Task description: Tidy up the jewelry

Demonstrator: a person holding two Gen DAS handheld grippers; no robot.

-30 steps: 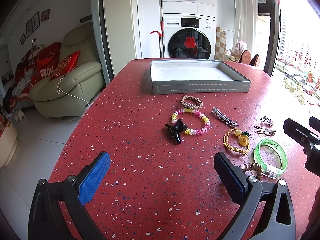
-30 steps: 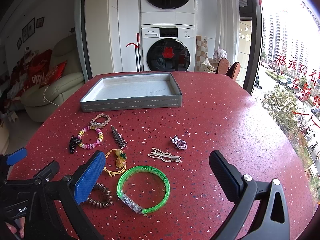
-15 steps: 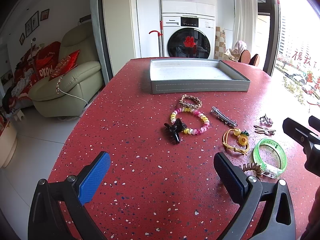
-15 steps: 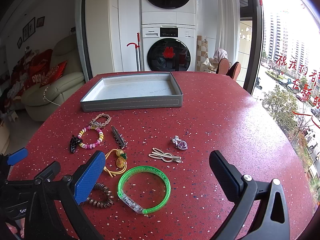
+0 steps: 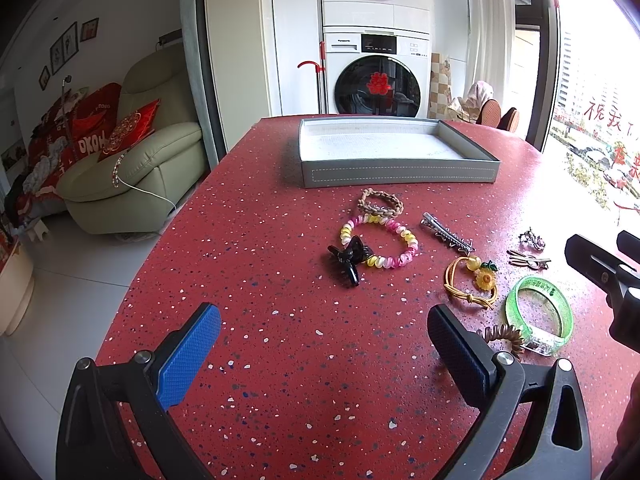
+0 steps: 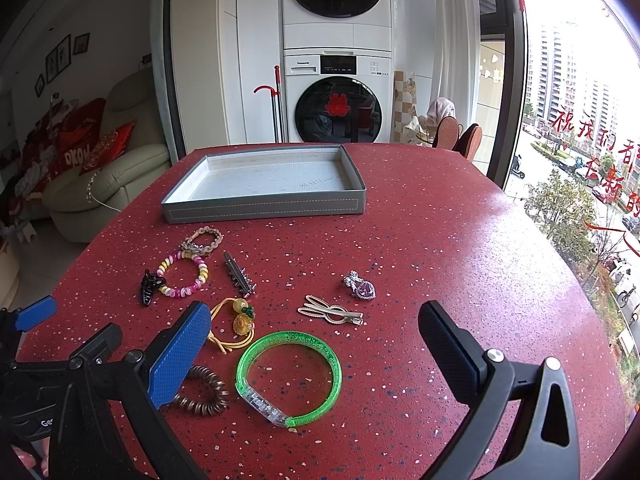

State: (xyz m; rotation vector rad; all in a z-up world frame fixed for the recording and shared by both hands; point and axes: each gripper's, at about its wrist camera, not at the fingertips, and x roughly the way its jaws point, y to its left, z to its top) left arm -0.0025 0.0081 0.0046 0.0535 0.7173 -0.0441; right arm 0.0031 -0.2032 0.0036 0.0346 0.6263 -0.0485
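Both grippers were spread wide and held nothing: left gripper (image 5: 324, 344) low in frame over bare table (image 5: 248, 240), right gripper (image 6: 316, 340) hovering above the green bangle (image 6: 289, 376), probably its first pick. Tray (image 6: 264, 204) sat empty, upper centre. Jewelry lay loose mid-frame: bead bracelet (image 6: 183, 274), black claw clip (image 6: 147, 287), brooch (image 6: 360, 286). Coil hair tie (image 6: 202, 394) touched or nearly touched the bangle, hard to tell.

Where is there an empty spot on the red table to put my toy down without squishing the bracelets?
The red table is bare right of the gray tray and beyond the purple brooch. It is also bare left of the black claw clip. It is crowded from the braided bracelet down to the green bangle.
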